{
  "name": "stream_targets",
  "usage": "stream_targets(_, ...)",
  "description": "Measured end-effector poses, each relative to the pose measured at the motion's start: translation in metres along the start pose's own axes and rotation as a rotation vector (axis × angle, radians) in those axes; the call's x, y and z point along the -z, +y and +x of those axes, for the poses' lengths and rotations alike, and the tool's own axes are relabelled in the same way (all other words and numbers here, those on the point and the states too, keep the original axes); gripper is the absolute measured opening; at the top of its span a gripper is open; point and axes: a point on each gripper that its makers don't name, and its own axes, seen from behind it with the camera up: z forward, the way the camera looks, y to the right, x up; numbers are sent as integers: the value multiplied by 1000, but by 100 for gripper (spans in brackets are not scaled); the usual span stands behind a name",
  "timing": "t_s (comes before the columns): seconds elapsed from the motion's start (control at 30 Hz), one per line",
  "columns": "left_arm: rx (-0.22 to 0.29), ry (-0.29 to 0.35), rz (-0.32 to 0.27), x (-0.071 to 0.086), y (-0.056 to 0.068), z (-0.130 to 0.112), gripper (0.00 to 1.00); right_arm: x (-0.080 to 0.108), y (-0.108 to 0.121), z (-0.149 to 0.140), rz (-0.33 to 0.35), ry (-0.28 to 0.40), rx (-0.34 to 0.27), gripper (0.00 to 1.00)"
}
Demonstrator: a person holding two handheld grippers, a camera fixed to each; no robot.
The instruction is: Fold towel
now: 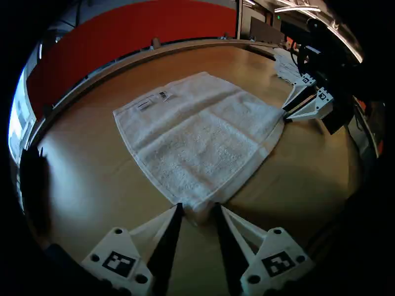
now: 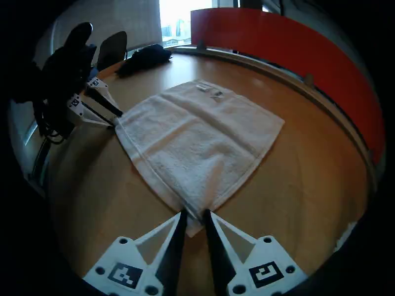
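The left gripper (image 1: 197,209) and right gripper (image 2: 195,217), nearly closed, each pinched a towel (image 1: 197,133) corner. Next, I reckoned, came an even lift across.

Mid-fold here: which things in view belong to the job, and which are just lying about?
Job: white towel; left gripper and right gripper, each pinching a corner; table.
Lying about: dark cloth bundle; chair; red partition; white cloth heap.

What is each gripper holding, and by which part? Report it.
The towel: left gripper pinches one corner, right gripper the adjacent corner along the same edge.
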Motion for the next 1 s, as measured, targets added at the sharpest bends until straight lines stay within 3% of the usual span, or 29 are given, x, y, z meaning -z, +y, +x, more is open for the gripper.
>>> stream_targets(0.1,11,-3,11,0,0,1,22,0,-3,0,9,1,-4,20)
stream_targets(0.17,18,-5,17,0,0,1,19,1,-6,2,13,6,-3,19)
stream_targets(0.57,85,-1,5,10,-1,8,17,12,-2,24,-9,62,-14,16)
stream_targets(1.0,121,39,-2,43,2,32,17,42,-5,48,-20,106,15,16)
